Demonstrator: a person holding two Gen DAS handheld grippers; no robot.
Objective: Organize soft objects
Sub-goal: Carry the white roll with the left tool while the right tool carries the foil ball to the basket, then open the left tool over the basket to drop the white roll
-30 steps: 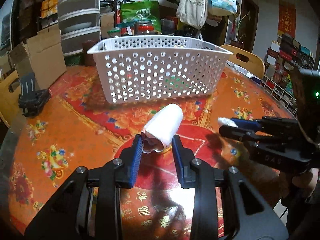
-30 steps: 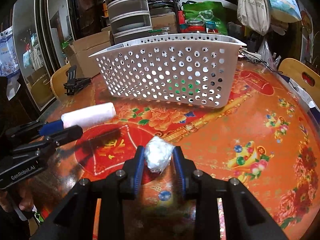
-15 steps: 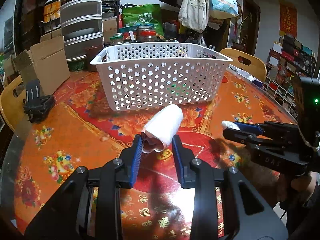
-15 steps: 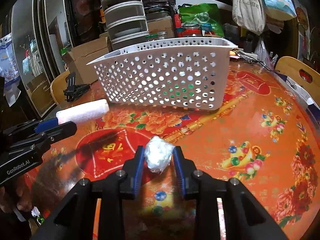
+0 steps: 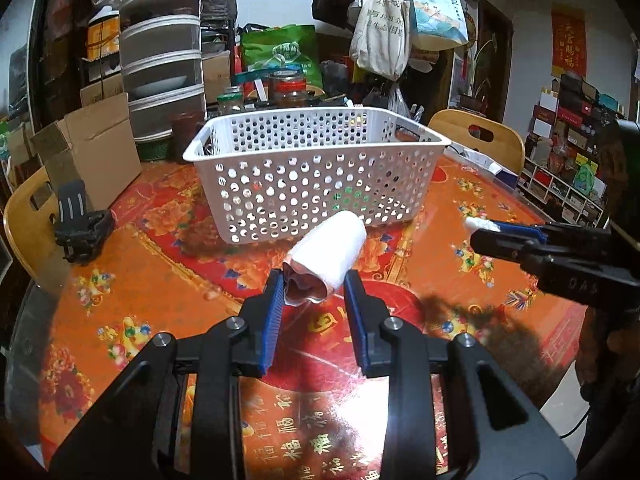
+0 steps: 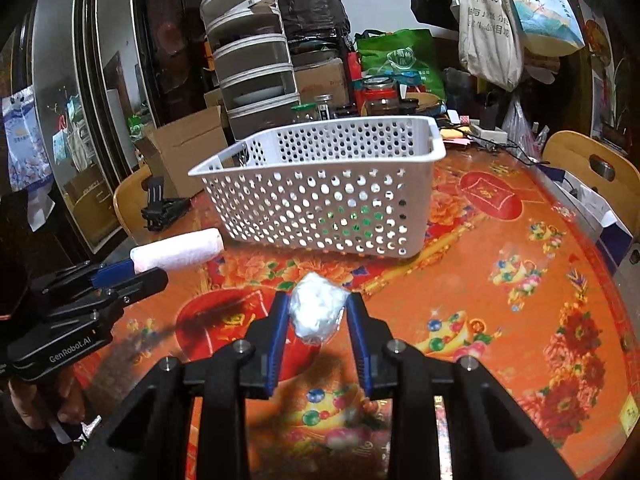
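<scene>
Left gripper (image 5: 312, 292) is clamped on a rolled white towel (image 5: 330, 250), blue pads pinching the roll's near end, its pinkish inner folds showing, while the far end points at the white perforated basket (image 5: 316, 188) and stops just short of its front wall. Over on the other side, the right gripper (image 6: 316, 316) squeezes a crumpled white wad in clear plastic (image 6: 318, 312) between its blue pads, held above the desk (image 6: 500, 320) in front of the basket and a little to the right of the towel. Both loads sit outside the basket, near its front wall, carried over the red and orange floral cover. The basket stands upright on the desk; something green shows through its holes low down, too hidden to name. Left of the basket, a black clamp-like holder (image 5: 82, 228) rests by the desk edge, with an open cardboard box (image 5: 90, 152) just behind it.
</scene>
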